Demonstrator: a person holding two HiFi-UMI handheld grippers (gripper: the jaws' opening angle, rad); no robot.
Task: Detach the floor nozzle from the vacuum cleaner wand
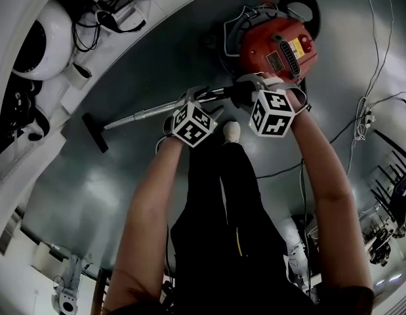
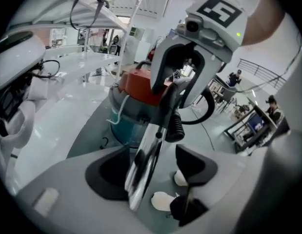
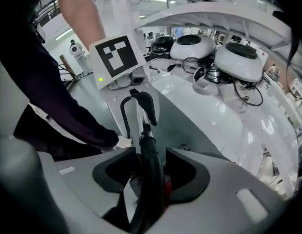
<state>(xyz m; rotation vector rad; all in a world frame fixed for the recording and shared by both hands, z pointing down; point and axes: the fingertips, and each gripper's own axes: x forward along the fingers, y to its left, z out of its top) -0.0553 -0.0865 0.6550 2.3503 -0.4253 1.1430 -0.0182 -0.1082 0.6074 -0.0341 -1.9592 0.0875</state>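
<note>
Chrome wand (image 2: 148,155) and black hose (image 3: 151,199) are straddled, not clamped, by the parted left gripper (image 2: 153,172) and right gripper (image 3: 151,174); a drop is risked, the floor nozzle (image 1: 96,132) lying near the floor's (image 1: 157,195) left edge.

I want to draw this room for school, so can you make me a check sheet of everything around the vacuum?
Surface: shiny grey floor.
Job's things: red vacuum cleaner; metal wand slants down to the black floor nozzle, still attached.
Clutter: nothing seen near the wand.
Grippers: left gripper open, wand between its jaws; right gripper open, black hose between its jaws.
Cables: thin cables trail over the floor at the right.
Surroundings: white rounded machines at the upper left.
</note>
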